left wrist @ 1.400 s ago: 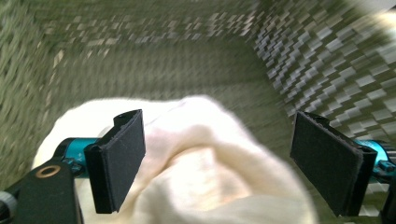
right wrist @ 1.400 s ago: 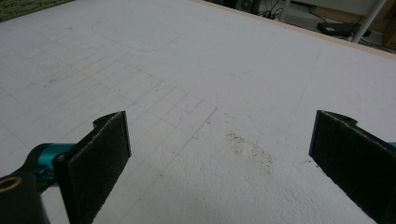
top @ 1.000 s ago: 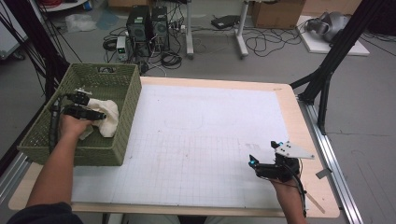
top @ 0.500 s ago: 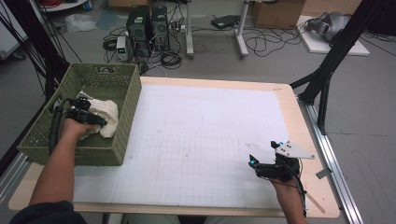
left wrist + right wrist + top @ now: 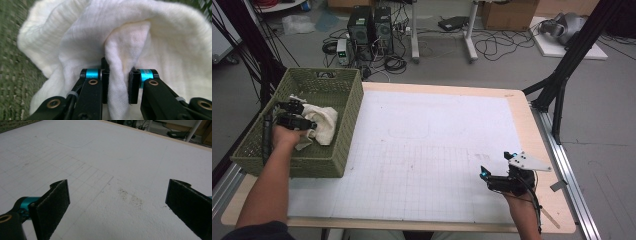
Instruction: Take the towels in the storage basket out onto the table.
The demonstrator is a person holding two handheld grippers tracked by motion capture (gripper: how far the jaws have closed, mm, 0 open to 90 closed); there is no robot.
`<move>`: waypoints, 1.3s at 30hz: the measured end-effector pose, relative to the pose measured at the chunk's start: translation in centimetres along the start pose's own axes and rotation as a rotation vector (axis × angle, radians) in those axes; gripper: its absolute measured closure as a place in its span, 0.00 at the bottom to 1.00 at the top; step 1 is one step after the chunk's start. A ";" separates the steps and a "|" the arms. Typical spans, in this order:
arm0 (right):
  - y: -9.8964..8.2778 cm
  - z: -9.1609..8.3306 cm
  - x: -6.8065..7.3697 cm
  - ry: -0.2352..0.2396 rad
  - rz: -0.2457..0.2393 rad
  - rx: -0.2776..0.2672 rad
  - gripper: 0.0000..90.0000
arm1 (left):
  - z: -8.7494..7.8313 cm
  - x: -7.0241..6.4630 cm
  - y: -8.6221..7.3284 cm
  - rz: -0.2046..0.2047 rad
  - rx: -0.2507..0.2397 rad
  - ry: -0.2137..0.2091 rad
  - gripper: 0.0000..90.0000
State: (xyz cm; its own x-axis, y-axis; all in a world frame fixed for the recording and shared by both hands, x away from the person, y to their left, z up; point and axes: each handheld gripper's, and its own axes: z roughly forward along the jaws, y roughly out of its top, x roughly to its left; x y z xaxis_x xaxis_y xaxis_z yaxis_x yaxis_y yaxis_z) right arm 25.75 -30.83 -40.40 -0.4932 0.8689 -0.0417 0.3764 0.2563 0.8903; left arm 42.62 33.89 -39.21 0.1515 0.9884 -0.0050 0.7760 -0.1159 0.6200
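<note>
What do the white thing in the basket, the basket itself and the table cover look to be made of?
White cloth: soft woven cotton or gauze by its fine crinkled weave, matt; a fold is pinched in the left tongs. Green basket: openwork weave, plastic or coated wicker, can't tell which. Table cover: matt white sheet printed with a grid, maybe foam board.
</note>
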 end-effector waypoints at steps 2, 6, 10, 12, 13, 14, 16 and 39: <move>0.0 -0.1 -0.1 -0.002 0.005 0.000 0.05 | -0.6 0.1 0.0 -0.022 -0.051 -0.015 0.88; 0.0 -0.1 -0.1 0.001 0.008 -0.004 0.05 | -2.1 0.4 -0.1 -0.062 -0.168 -0.040 0.89; 0.1 -0.1 0.1 0.003 0.011 -0.006 0.05 | -4.0 0.6 -0.2 -0.071 -0.292 -0.069 0.89; 0.2 0.0 0.2 0.005 0.006 -0.006 0.05 | -4.9 0.5 -0.3 -0.055 -0.338 -0.081 0.89; 0.2 0.1 0.2 0.006 0.005 -0.006 0.05 | -5.3 0.5 -0.3 -0.051 -0.360 -0.087 0.89; 0.3 0.1 0.2 0.007 0.003 -0.006 0.05 | -6.0 0.4 -0.4 -0.045 -0.396 -0.094 0.89; 0.3 0.2 0.3 0.007 0.002 -0.006 0.05 | -6.3 0.4 -0.5 -0.043 -0.411 -0.094 0.89; 0.5 0.2 0.4 0.017 0.006 -0.011 0.05 | -12.6 -3.5 1.7 0.027 -0.699 -0.220 0.89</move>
State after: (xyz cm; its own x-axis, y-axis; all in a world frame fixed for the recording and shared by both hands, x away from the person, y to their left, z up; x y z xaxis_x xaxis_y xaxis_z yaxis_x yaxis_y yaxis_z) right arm 25.89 -30.24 -40.08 -0.5039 0.8633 -0.0289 0.3712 0.2466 0.8952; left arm 35.70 31.51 -28.22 0.3413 0.9352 -0.0941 0.2090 0.0221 0.9777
